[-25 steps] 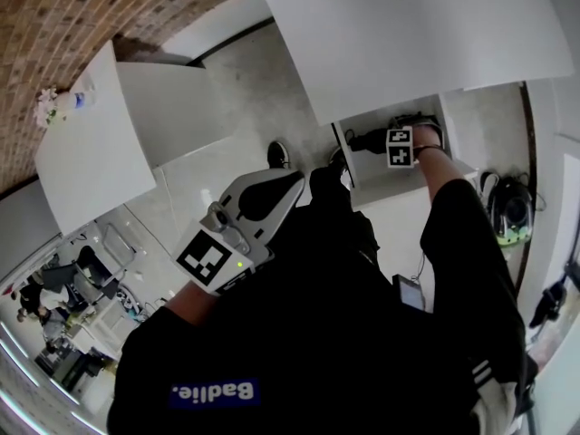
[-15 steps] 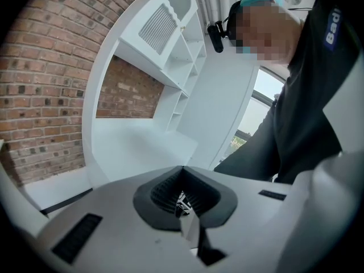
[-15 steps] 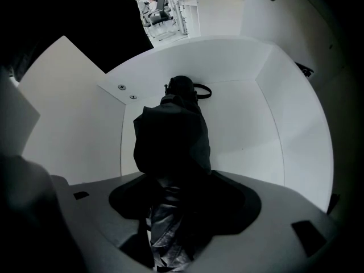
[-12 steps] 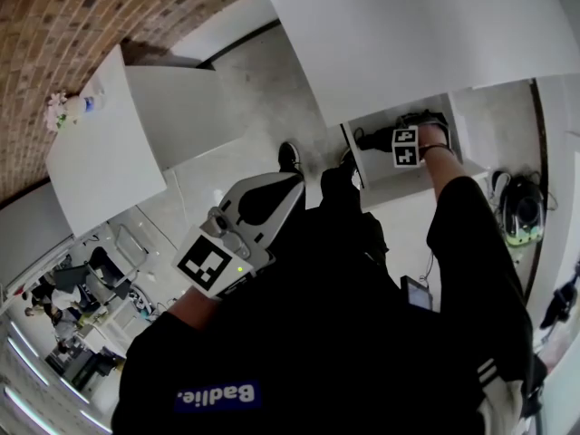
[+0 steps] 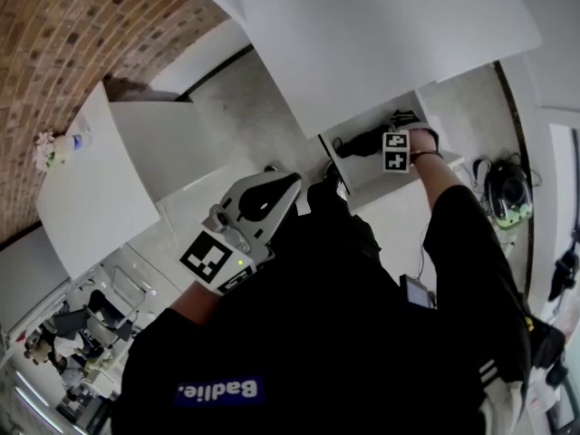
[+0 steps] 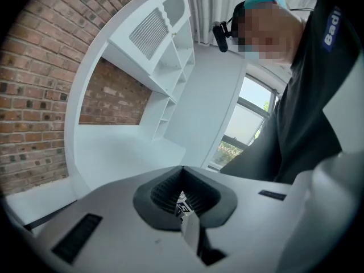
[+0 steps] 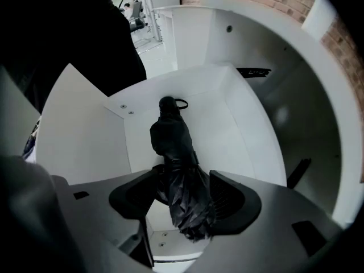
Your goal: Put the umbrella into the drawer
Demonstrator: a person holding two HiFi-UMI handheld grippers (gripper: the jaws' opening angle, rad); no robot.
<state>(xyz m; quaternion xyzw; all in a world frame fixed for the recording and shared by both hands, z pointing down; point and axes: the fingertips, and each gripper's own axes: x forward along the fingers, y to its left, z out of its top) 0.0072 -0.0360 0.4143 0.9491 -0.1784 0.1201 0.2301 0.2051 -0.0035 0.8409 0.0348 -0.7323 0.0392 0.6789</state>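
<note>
A black folded umbrella (image 7: 173,147) hangs between my right gripper's (image 7: 185,201) jaws, which are shut on its bunched canopy. Its handle end (image 7: 168,103) points down toward the floor of the open white drawer (image 7: 227,129). In the head view my right gripper (image 5: 391,134) reaches into the drawer (image 5: 399,181), with the umbrella (image 5: 358,140) showing dark to its left. My left gripper (image 5: 276,188) is held close to my body, well away from the drawer. In its own view my left gripper (image 6: 183,201) has its pads together with nothing held.
A white cabinet top (image 5: 362,25) overhangs the drawer. A white table (image 5: 91,179) stands at the left by a brick wall (image 5: 82,34). A dark bag (image 5: 503,193) lies on the floor right of the drawer. My shoes (image 5: 326,175) stand just before the drawer front.
The head camera has shifted a little. My right gripper stays in the drawer with the umbrella in it, and my left gripper has hardly moved.
</note>
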